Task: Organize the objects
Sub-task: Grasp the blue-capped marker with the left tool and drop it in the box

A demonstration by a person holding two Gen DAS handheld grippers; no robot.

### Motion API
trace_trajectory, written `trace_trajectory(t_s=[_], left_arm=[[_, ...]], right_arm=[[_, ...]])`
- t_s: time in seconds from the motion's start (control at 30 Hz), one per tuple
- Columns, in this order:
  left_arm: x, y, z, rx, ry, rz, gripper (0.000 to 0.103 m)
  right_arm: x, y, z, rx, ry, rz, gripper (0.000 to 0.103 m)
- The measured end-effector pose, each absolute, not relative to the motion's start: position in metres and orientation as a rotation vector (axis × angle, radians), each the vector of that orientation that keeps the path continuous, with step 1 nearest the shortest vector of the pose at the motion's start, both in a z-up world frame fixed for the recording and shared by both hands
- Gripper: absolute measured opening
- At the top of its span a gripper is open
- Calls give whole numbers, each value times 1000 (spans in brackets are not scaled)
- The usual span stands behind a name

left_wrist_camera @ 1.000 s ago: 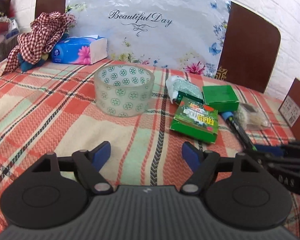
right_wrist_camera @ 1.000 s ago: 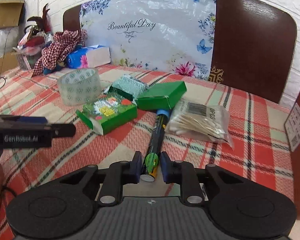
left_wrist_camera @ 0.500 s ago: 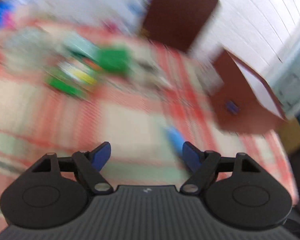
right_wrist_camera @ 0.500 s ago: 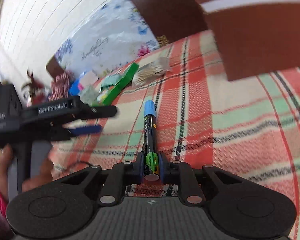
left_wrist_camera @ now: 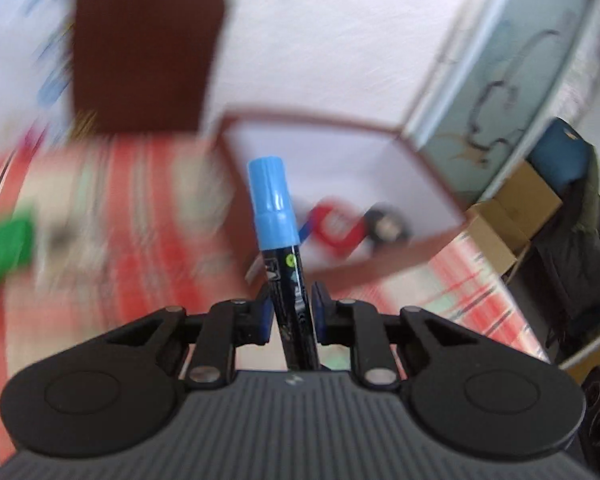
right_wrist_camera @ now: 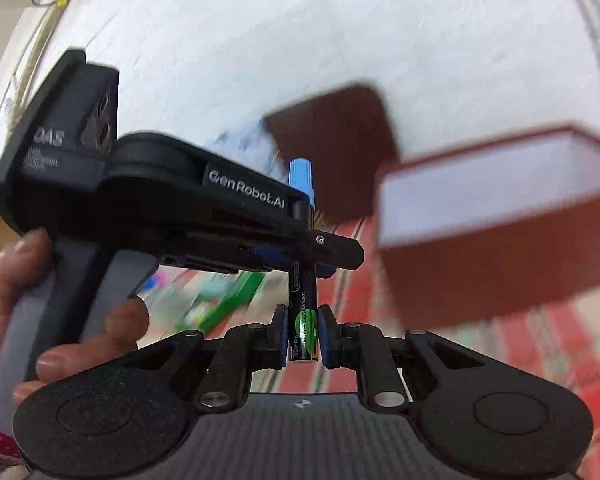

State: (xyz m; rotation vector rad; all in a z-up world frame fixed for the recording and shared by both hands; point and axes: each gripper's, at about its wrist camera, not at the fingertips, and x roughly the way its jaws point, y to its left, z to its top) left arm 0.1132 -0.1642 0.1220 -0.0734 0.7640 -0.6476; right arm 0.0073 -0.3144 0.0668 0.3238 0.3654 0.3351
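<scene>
Checked tablecloth [left_wrist_camera: 148,208] lay below; left claw [left_wrist_camera: 291,312] had newly clenched the blue-capped black marker [left_wrist_camera: 278,240] above the right claw [right_wrist_camera: 304,332], which also gripped it: handover.

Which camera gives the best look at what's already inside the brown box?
The left wrist view: it looks down past the raised blue-capped black marker into the open white-lined brown box, showing a red item and a dark round one, both blurred. The right wrist view shows only the box's outer wall and inner lining, none of its contents.
</scene>
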Motion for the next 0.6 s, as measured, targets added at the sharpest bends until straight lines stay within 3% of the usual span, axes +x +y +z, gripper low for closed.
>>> trace_trajectory(t_s=[0.13, 0.33, 0.43, 0.47, 0.6], left_arm=[[149, -228, 151, 24, 684, -703, 22], [208, -299, 139, 73, 730, -719, 20], [227, -327, 124, 163, 750, -692, 34], [229, -331, 118, 189, 744, -656, 50], [230, -324, 101, 167, 766, -647, 51]], right_arm=[[36, -335, 86, 341, 264, 215, 16], [95, -369, 82, 321, 251, 48, 18], [118, -387, 73, 295, 302, -48, 28], [121, -392, 70, 303, 300, -82, 26], [108, -401, 69, 316, 235, -146, 33]])
